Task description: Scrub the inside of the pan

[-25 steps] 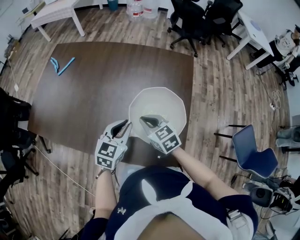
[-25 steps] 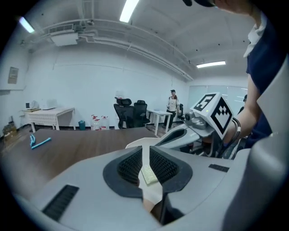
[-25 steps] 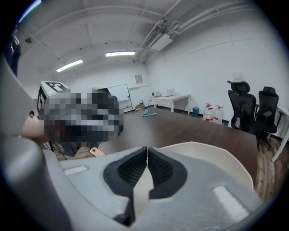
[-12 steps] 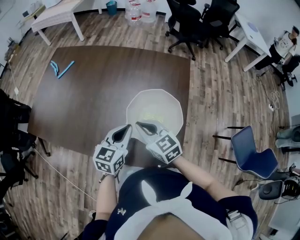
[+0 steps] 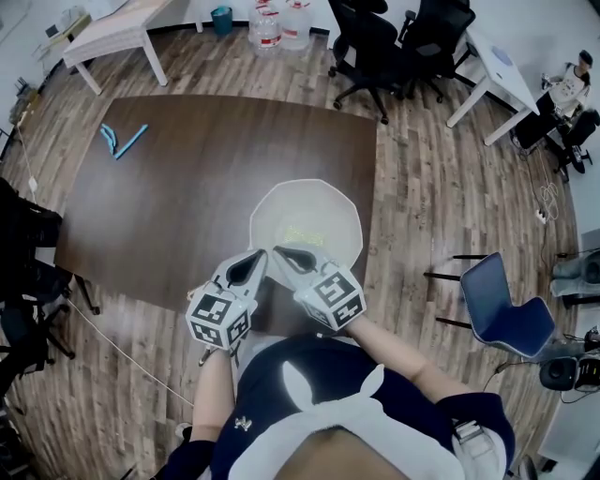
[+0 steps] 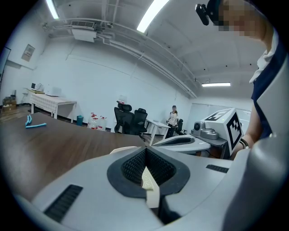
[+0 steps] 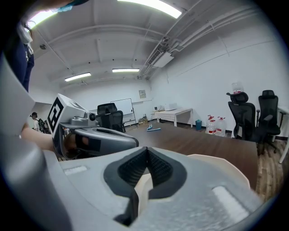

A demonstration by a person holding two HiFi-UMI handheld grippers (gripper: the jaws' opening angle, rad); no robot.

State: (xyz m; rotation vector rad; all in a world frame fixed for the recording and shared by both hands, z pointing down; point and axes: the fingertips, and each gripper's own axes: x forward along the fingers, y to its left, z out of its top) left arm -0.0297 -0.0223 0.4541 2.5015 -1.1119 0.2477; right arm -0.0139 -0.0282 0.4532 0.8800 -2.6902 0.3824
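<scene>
The white, many-sided pan (image 5: 319, 187) sits on the dark brown table (image 5: 187, 187) near its front edge. A faint yellow-green patch (image 5: 302, 234) lies on the pan's floor; I cannot tell what it is. My left gripper (image 5: 257, 255) hovers just outside the near left rim, shut, with nothing gripped. My right gripper (image 5: 279, 251) is over the near rim beside it, also shut and empty. In the left gripper view (image 6: 145, 150) the pads meet, and pale pan (image 6: 121, 149) shows past them. The right gripper view (image 7: 147, 150) shows the same, with the pan (image 7: 221, 164) below.
A blue tool (image 5: 122, 137) lies at the table's far left. Black office chairs (image 5: 384, 37), white tables (image 5: 112, 28) and water bottles (image 5: 281, 21) stand beyond the table. A blue chair (image 5: 502, 302) is on the right, on the wood floor.
Both grippers have drawn back from the pan toward its near rim and lifted a little. The left jaws have closed. The yellow-green patch in the pan has come into view.
</scene>
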